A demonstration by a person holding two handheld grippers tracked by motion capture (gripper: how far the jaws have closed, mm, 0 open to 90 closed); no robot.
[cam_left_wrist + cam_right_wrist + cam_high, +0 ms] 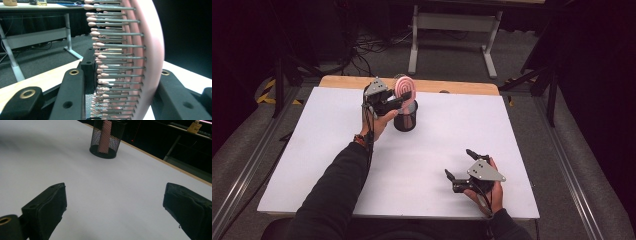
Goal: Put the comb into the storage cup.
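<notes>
One pink brush (405, 88) stands in one black mesh cup (405, 117), which sits on the white table (312, 165) toward twelve o'clock in the high view, a little left of centre. The brush's handle runs down inside the cup, as the right gripper view shows through the mesh (104, 137), and its oval head rises above the rim.

Two grippers are in play, one in each hand. The left gripper (398, 102) sits at nine o'clock of the cup, just beside it, and its two jaws are clamped on the brush head. In the left gripper view the head (150, 60) stands upright between the jaws, one jaw against the pink-tipped metal bristles (117, 67), the other against the smooth pink back. The cup's mesh shows just below the bristles there.

The right gripper (458, 162) rests near five o'clock of the table, well apart from the cup, with the person's hand around it. Its two jaws stand wide, with bare table between them and nothing held. In its own view the cup lies at twelve o'clock, far ahead.

Beyond the table's far edge stands one grey desk frame (452, 22) on the dark floor.
</notes>
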